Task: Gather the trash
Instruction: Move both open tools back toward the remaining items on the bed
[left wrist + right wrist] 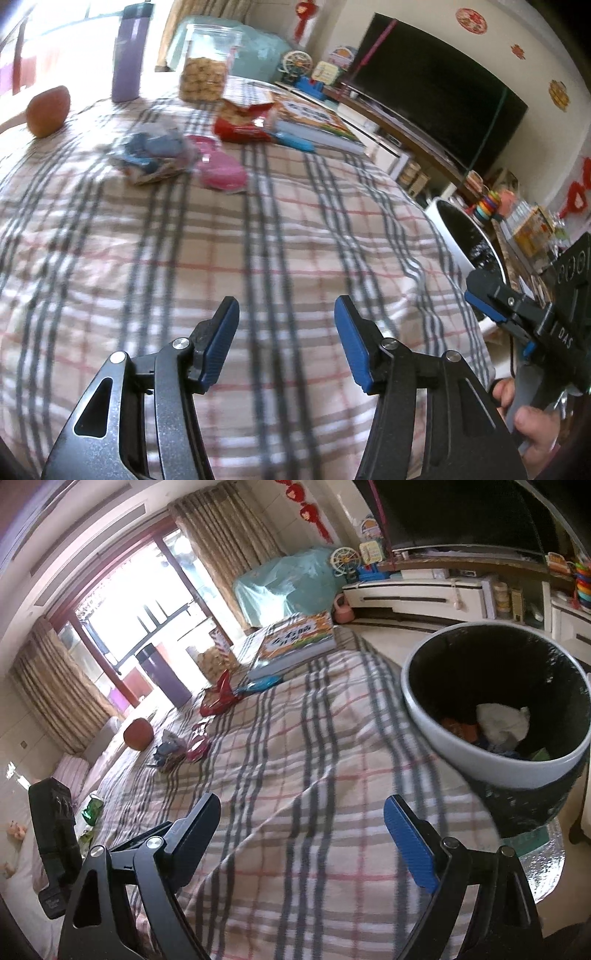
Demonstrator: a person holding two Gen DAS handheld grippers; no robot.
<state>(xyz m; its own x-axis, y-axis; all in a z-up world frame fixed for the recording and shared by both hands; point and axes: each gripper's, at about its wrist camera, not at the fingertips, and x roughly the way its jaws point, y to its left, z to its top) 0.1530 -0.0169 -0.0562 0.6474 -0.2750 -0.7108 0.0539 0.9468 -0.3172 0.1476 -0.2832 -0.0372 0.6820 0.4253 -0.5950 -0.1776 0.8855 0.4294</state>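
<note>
The job was partly done. The trash bin (495,716), white-rimmed with a black liner, stood just off the right edge of the plaid-covered surface (295,794), and it already held a crumpled white wad, something orange and a few darker scraps at the bottom. What remained lay well apart from both hands, toward the far end of the cloth: a crumpled blue-and-clear wrapper (153,153) with a pink wrapper (221,168) just beside it, and further back a torn-open red snack bag (245,120) next to a book (317,120). A green scrap (92,808) also showed at the left edge in the right wrist view, though what it rested on could not be told. The orange fruit (48,110), the purple bottle (129,51) and the clear cookie jar (208,61) looked like keepers rather than litter. The left gripper (286,343) hung over bare cloth with its fingers parted and nothing between them; the right gripper (303,838) was likewise spread wide and empty, close to the bin. By that reading at least three more pieces awaited pickup, with the blue and pink pair the nearest candidates.
</note>
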